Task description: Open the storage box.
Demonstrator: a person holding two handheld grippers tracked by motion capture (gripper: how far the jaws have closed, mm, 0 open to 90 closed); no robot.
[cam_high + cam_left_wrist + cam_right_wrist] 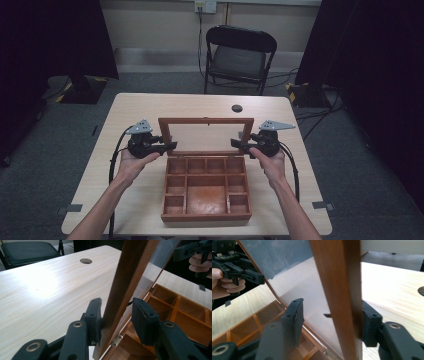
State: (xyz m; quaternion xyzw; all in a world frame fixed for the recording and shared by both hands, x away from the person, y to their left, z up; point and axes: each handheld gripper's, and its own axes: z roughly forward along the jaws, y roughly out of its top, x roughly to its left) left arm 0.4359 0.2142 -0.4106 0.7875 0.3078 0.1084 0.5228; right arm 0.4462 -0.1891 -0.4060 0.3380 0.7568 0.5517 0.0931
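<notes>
A wooden box (206,216) with several compartments sits at the table's near middle. Its glass-paned lid (206,120) stands raised at the back. My left gripper (172,146) is at the lid's left edge and my right gripper (235,143) at its right edge. In the left gripper view the left gripper (117,317) is open astride the lid frame (130,277), which touches one pad with a gap to the other. The right gripper (332,320) is likewise open around the frame (337,277), which rests against its right-hand pad.
The light wooden table (140,107) has a round cable hole (237,108) behind the lid. A black folding chair (239,55) stands beyond the far edge. Dark curtains flank the room, with cables on the grey floor at the right.
</notes>
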